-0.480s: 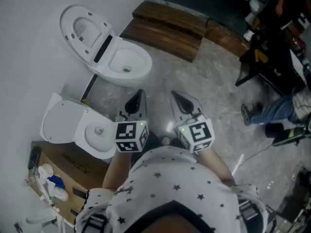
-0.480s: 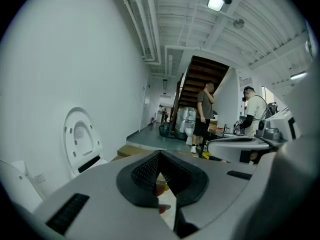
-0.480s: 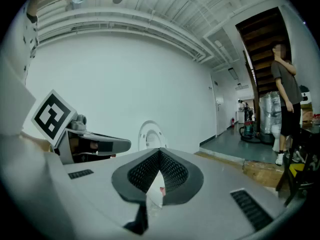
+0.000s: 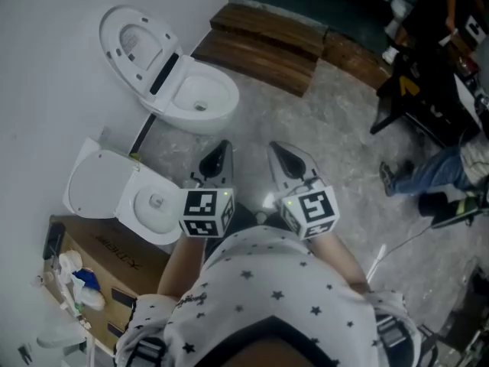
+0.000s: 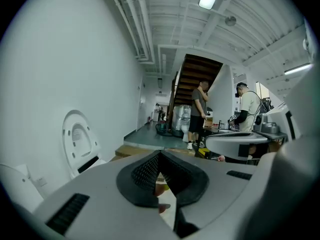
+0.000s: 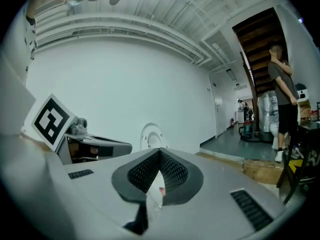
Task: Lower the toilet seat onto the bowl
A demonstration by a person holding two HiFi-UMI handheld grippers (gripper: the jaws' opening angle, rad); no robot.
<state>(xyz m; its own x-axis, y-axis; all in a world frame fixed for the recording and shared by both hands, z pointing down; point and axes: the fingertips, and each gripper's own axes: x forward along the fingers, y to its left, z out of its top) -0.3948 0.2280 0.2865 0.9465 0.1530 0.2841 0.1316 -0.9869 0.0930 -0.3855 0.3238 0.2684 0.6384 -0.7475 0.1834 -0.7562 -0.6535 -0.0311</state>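
**Both grippers shut, toilet seat up and out of reach**

Close to the person's star-print shirt [image 4: 263, 281], the left gripper [image 4: 216, 155] and right gripper [image 4: 281, 157] are held side by side. Each has its jaws pressed together with nothing between them.

Just left of the left gripper stands a near toilet [image 4: 157, 203], its lid up and its rim partly hidden by that gripper's marker cube.

Farther on is the second toilet. Its toilet seat [image 4: 136, 46] stands raised against the wall [image 4: 46, 67], above the open bowl [image 4: 200, 98], ahead of the fingertips and well apart from them.

Since half a second ago both grippers have kept their place; only the framing has shifted slightly.

Seat and lid cannot be told apart. The dark clutter at the far right is hard to make out.
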